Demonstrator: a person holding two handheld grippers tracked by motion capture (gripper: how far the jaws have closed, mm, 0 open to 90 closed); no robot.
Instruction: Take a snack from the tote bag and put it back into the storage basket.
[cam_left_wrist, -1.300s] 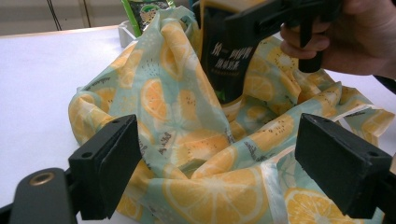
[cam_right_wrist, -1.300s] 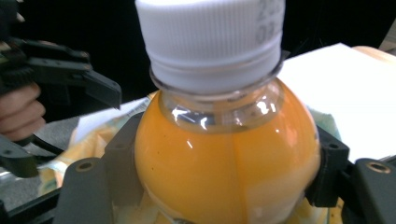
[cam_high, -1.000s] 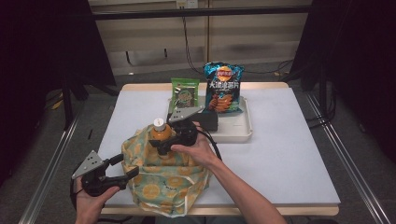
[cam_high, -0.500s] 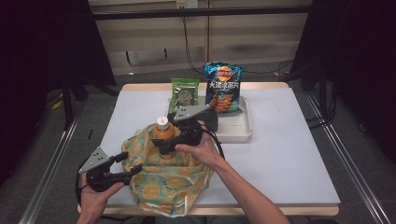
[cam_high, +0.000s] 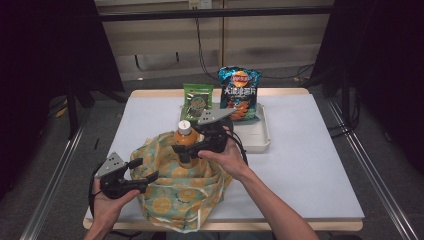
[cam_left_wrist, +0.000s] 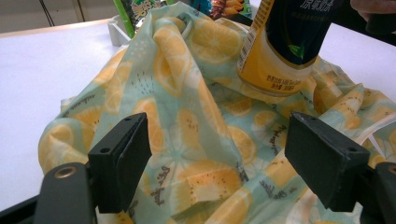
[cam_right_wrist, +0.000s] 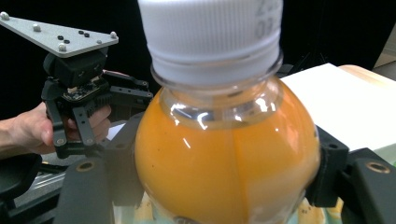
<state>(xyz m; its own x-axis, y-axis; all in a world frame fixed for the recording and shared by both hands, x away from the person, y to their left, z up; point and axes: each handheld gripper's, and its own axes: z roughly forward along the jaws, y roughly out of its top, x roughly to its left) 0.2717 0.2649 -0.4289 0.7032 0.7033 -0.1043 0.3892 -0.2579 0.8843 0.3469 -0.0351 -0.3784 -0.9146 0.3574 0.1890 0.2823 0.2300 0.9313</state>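
So the biggest thing on the table (cam_high: 310, 165) is the lemon-print cloth bag (cam_high: 182, 192), slumped at the near left edge. Compared with a second ago, the left gripper (cam_high: 145, 170) has slid in from the left and now sits right at the bag's left rim. Its jaws have just been opening a touch again after closing a bit. In the left gripper view (cam_left_wrist: 219, 158) they stand apart with bag fabric between them, and the pads don't look like they're pinching it yet. So no real hold on the bag so far, I'd say.

The right gripper (cam_high: 187, 150) is clamped on the orange drink bottle (cam_high: 184, 140); in the right gripper view both jaws press against its shoulder just under the white cap (cam_right_wrist: 210, 32). The bottle stands upright over the bag's mouth, its base just above the fabric (cam_left_wrist: 275, 84), and it looks a bit higher than a second ago rather than lower.

My read: the bottle is going into the bag, but the mouth needs holding open first, which is what the left one is lining up for.

Far side, untouched: white tray (cam_high: 262, 142) with the green packet (cam_high: 197, 100) and blue chip bag (cam_high: 239, 92).
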